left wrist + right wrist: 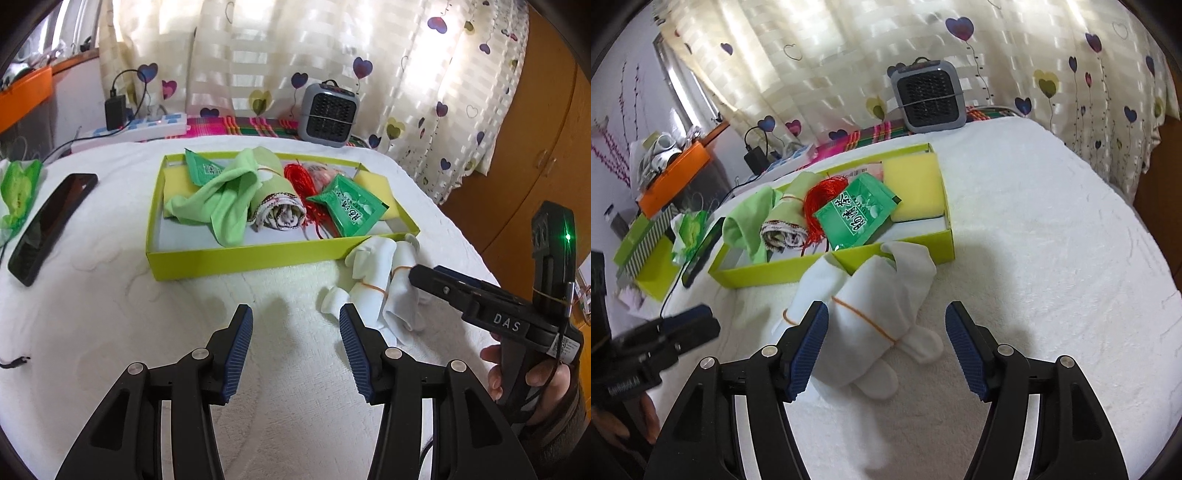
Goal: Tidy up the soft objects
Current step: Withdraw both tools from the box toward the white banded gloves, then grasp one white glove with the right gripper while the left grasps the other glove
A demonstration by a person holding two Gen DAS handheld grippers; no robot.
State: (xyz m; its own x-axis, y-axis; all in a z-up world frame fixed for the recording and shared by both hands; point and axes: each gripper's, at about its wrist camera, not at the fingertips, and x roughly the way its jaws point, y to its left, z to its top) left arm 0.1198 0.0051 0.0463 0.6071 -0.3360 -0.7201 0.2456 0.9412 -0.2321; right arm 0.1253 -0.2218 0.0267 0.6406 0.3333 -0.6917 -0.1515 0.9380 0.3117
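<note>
Hovering with jaws spread wide, right gripper (pixel 886 345) straddling the white gloves (pixel 871 314), pads not touching them. Holding spread jaws too, left gripper (pixel 296 350), gripping nothing, poised over bare white bedspread (pixel 110 314) just left of the gloves (pixel 373 288). Lying bundled with orange rubber bands (pixel 864 321), those gloves, resting on the bedspread against the near right corner of the yellow-green box (pixel 236 254). Sitting inside that box: green cloth (pixel 221 195), rolled patterned cloth (pixel 280 214), red string (pixel 303 181), green packet (pixel 347 210), yellow sponge (pixel 373 184). Lying near the bedspread's left edge, black phone (pixel 48 225). Standing at the far edge, grey heater (pixel 328 110).
</note>
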